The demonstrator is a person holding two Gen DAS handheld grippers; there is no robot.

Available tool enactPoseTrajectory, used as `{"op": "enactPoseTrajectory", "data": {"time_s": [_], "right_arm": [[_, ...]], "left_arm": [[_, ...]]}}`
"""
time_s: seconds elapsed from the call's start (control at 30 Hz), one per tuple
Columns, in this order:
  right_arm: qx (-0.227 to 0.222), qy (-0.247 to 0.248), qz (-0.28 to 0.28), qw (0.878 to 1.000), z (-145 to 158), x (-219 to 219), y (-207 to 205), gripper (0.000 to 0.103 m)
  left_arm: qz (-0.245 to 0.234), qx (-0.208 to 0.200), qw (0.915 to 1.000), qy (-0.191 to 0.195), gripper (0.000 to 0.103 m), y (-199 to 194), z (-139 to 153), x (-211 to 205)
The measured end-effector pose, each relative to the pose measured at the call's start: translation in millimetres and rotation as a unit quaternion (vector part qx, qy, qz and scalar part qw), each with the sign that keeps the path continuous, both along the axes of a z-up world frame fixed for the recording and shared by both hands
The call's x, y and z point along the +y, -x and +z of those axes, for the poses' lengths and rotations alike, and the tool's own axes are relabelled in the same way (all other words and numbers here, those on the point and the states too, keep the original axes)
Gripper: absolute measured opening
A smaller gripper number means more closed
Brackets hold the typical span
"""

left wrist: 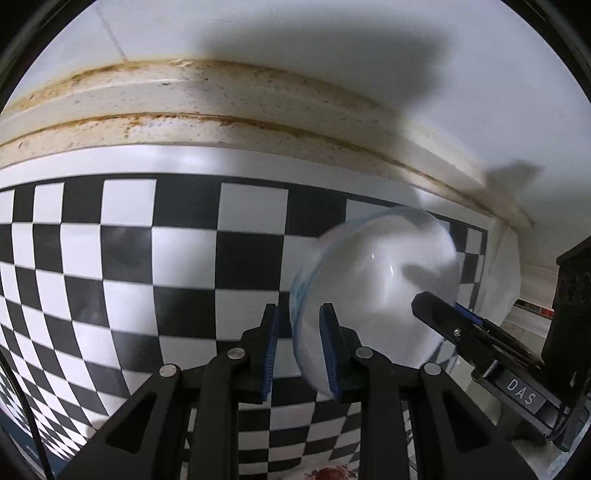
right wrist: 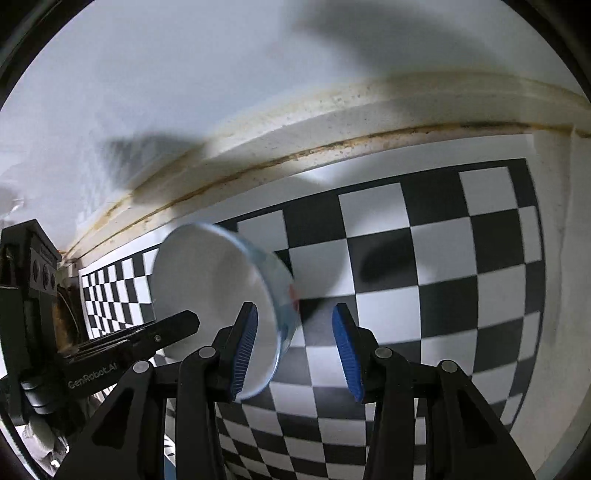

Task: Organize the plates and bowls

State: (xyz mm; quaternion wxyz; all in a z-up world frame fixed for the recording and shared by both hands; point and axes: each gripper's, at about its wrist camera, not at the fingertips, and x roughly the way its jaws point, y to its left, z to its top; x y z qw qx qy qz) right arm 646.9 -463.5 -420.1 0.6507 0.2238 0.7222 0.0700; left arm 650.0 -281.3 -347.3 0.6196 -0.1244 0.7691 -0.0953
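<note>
A white bowl (left wrist: 373, 280) with a pale blue rim hangs tilted on its edge above the checkered mat (left wrist: 147, 258), blurred by motion. My left gripper (left wrist: 300, 347) is shut on the bowl's near rim, one blue pad inside and one outside. My right gripper (left wrist: 443, 310) reaches in from the right with one finger inside the bowl. In the right wrist view the bowl (right wrist: 214, 280) sits left of centre. My right gripper (right wrist: 295, 350) stands open there: the rim lies beside its left pad (right wrist: 244, 350) and the right pad is well off it. My left gripper (right wrist: 181, 326) shows at the left.
A stained white ledge (left wrist: 221, 107) runs along the mat's far side below a plain white wall (left wrist: 295, 29). The checkered mat (right wrist: 424, 277) spreads to the right. A dish with a red pattern (left wrist: 332, 474) peeks in at the bottom edge.
</note>
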Motion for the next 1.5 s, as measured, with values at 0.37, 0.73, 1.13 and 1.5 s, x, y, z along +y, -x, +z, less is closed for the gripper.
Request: {"op": "enactPoseTrajectory", "data": {"time_s": [0.37,0.73,1.13,1.5], "right_arm": [[-0.006,-0.006,0.007,1.0,-15,9,-3,0.013],[-0.024,0.002,0.018,1.0,12,13,15,0.012],[-0.066,0.002,0.013,0.998,80,15,77,0.012],[-0.1,0.011,-0.009,0.995,141,3,171,0.012]], "left_arm": [[-0.003,-0.018,0.9998,0.005,0.018,0,-2,-4],[-0.022,-0.047,0.9986,-0.002,0.018,24,30,-9],[-0.058,-0.098,0.9934,0.011,0.018,77,100,-3],[-0.104,-0.12,0.9864,0.04,0.018,155,147,-15]]}}
